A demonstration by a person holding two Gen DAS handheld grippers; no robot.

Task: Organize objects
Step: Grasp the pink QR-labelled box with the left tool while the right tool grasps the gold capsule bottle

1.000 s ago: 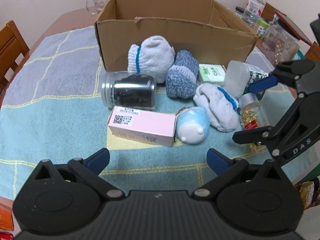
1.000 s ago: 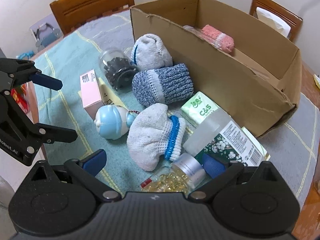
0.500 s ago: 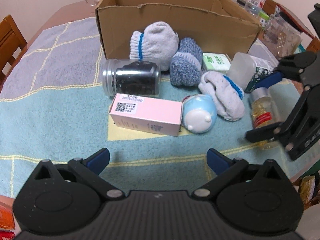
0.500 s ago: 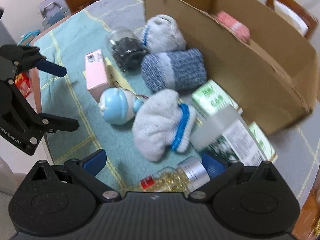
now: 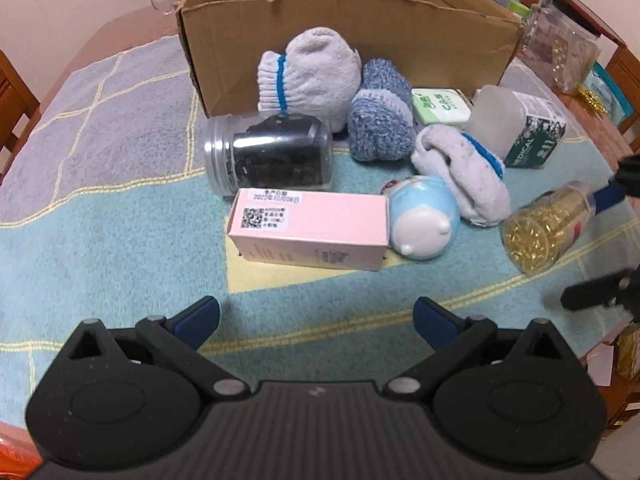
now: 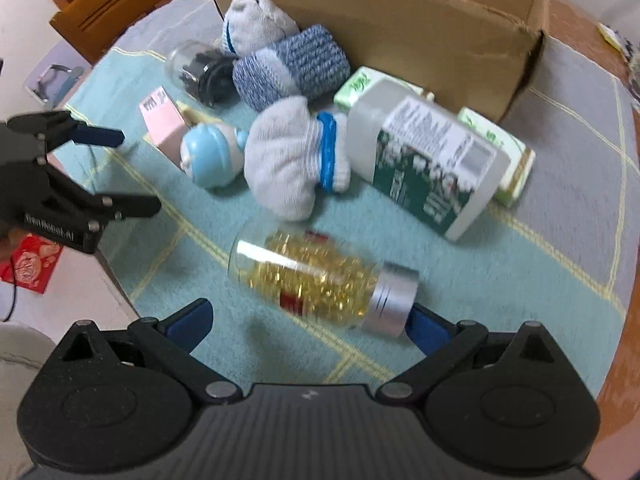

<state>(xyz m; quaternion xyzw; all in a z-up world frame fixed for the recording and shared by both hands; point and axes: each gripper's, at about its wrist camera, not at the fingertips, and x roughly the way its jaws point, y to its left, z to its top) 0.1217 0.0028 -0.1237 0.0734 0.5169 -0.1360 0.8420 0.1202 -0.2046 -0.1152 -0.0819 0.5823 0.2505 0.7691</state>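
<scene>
The left tongs (image 5: 316, 314) are spread wide and nothing is held; the pink box (image 5: 308, 232) lies just ahead of them, with the dark jar (image 5: 272, 154) beyond it. The right tongs (image 6: 310, 322) are also spread wide, and the capsule bottle (image 6: 316, 276) lies on its side between the 2 fingers, its silver cap touching the right-hand fingertip (image 6: 428, 328). Farther ahead lie a grey sock (image 6: 292, 160), a white bottle (image 6: 428, 160) and the carton (image 6: 400, 28)
</scene>
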